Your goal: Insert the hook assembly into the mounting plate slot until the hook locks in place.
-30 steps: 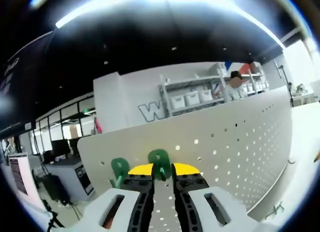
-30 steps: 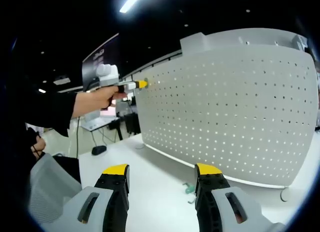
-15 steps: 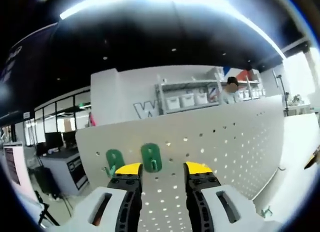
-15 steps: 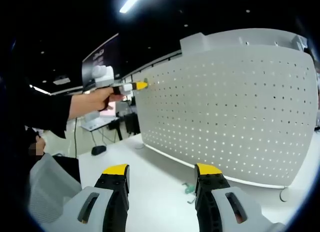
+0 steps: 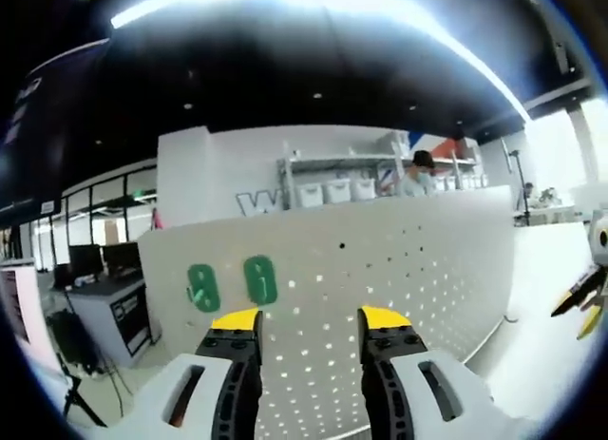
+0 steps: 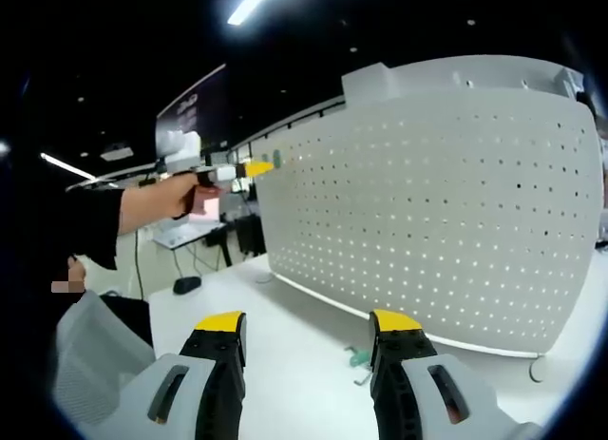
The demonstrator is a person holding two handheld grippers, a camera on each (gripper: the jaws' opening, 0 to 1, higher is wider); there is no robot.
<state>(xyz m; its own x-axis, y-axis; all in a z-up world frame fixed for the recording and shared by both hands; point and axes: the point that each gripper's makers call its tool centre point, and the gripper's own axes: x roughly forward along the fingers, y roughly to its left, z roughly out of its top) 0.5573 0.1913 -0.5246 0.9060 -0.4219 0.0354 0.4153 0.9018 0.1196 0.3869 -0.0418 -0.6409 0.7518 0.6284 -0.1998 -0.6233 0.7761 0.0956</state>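
2 green hooks (image 5: 231, 284) sit in the white pegboard (image 5: 408, 269); both hand-held grippers gape, empty.

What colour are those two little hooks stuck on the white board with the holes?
Green hooks, clearest in the left gripper view.

Left gripper (image 5: 309, 318): 2 black jaws showing yellow tips, rising from pale grey housings with slotted openings. Right gripper (image 6: 308, 324): showing the same black, yellow and grey build. Person's hand (image 6: 183, 190) emerging from a dark sleeve (image 6: 81, 226).
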